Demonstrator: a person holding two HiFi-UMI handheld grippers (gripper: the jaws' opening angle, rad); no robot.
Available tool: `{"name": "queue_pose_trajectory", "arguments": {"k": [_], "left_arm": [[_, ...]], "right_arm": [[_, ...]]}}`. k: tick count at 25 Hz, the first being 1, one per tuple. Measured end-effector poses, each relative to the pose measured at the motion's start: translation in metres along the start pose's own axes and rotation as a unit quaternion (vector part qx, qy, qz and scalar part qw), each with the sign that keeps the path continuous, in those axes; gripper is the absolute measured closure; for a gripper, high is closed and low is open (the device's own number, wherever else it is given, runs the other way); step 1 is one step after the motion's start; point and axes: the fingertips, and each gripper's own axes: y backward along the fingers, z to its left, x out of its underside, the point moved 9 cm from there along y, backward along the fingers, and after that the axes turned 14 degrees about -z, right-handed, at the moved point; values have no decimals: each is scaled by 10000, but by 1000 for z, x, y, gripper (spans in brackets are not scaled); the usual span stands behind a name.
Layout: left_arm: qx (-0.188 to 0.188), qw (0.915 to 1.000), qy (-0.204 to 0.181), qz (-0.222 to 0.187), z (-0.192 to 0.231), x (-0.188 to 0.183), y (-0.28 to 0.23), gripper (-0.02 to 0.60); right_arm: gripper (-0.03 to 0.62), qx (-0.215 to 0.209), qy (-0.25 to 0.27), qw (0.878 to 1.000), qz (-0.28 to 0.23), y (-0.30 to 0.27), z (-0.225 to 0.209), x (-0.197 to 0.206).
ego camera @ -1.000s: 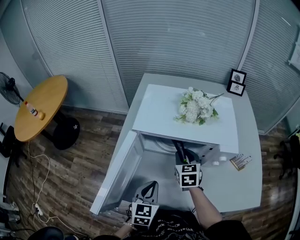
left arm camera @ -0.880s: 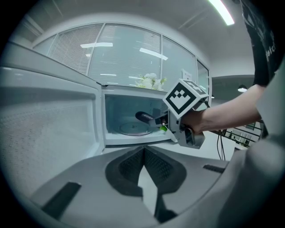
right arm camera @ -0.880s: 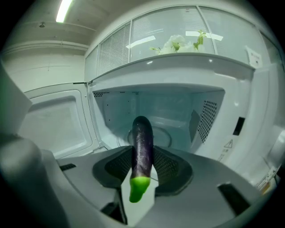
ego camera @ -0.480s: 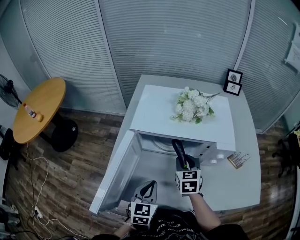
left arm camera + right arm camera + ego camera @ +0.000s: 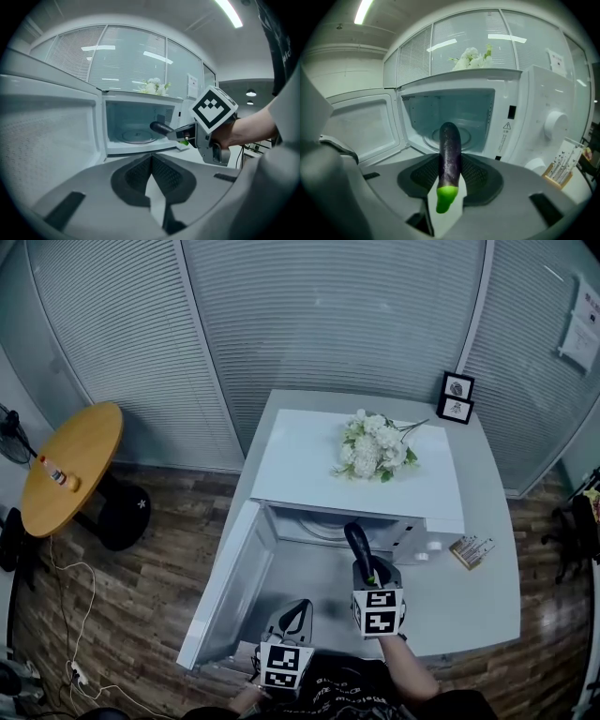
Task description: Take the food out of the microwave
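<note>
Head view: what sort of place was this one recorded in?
Probably an office or meeting room rather than a kitchen: closed grey slatted blinds all round, a white microwave oven standing on a pale grey desk, and a round wooden side table.

Items counted in the room:

- One microwave (image 5: pixel 300 465) stood on one grey counter (image 5: pixel 478 606), with one door (image 5: pixel 230 587).
- One eggplant (image 5: pixel 450 140) was present.
- There were two grippers: the left gripper (image 5: pixel 152 164) and the right gripper (image 5: pixel 451 159).
- One flower bunch (image 5: pixel 373 448) lay on the microwave.
- Two picture frames (image 5: pixel 458 386) stood at the far right.
- One card stand (image 5: pixel 472 550) stood right of the microwave.
- One round table (image 5: pixel 70 465) at the left carried one bottle (image 5: pixel 52 472).
- One fan (image 5: pixel 11 423) stood at the far left.
</note>
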Motion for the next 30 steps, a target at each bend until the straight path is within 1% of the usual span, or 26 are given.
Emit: {"name": "queue_pose_trajectory", "arguments": {"k": [11, 15, 17, 20, 26, 30], "left_arm": [[21, 9999, 141, -27, -1, 4, -3, 574], [51, 9998, 189, -6, -1, 6, -6, 574], [88, 9998, 200, 7, -2, 7, -8, 574], [158, 9997, 183, -1, -5, 5, -11, 574], [389, 9991, 145, -58, -13, 1, -19, 574], [484, 9987, 158, -39, -16, 1, -25, 574]], "right_arm": [[451, 31, 148, 9999, -44, 28, 4, 5], [451, 147, 183, 9996, -175, 39, 4, 6], [451, 218, 190, 9994, -204, 45, 2, 8], [451, 308, 56, 9993, -216, 53, 0, 12], [451, 476, -115, 9984, -264, 69, -6, 21], [451, 525, -4, 9982, -282, 78, -6, 24]]}}
